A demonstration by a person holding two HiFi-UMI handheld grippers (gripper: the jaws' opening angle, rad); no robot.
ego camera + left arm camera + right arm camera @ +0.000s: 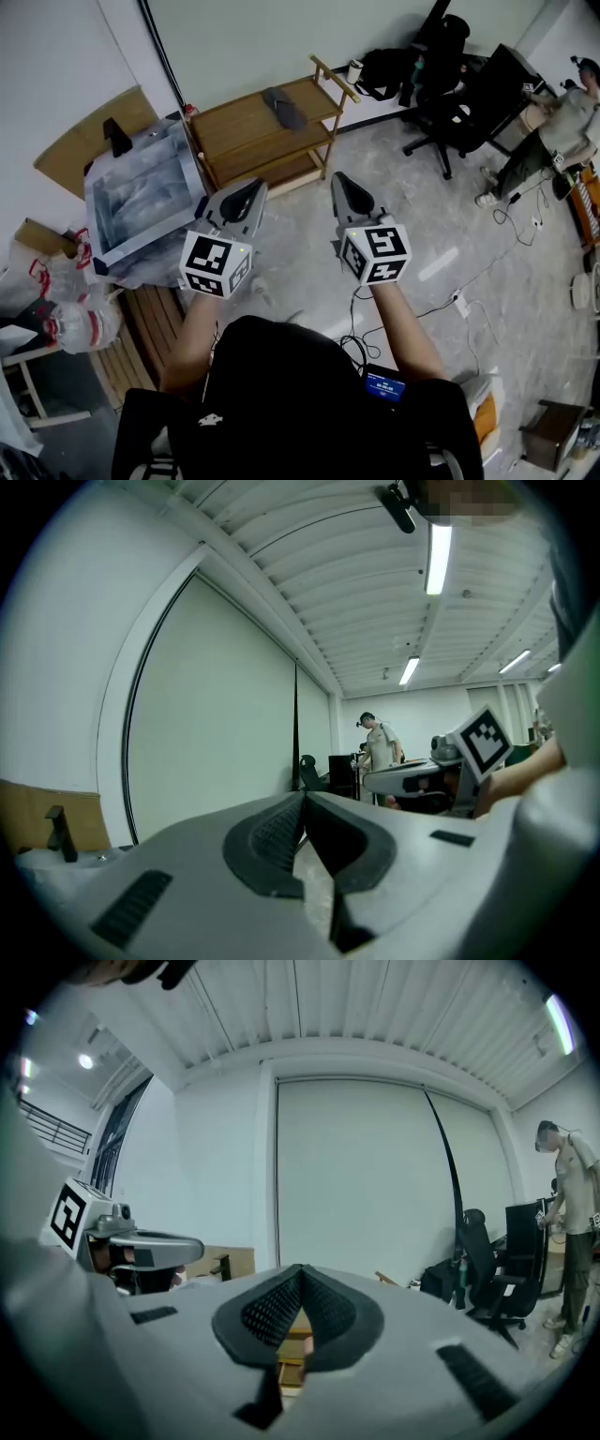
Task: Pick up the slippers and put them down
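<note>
Left gripper [247, 195]: jaws together, nothing between them. Right gripper [348, 190]: the same, shut and empty. Both are held about level, side by side over bare floor.

Dark slipper [284, 109] lies on the top shelf of the wooden rack [234, 124], well ahead of both tools. Only one can be made out.

Step judged: the reach. Open the jaws before arriving, dip the tip, come in along the shelf and bite the slipper's edge, not the wood.

Two grippers [259, 186] [339, 178], one wooden shelf [246, 120], one office chair [457, 111].
</note>
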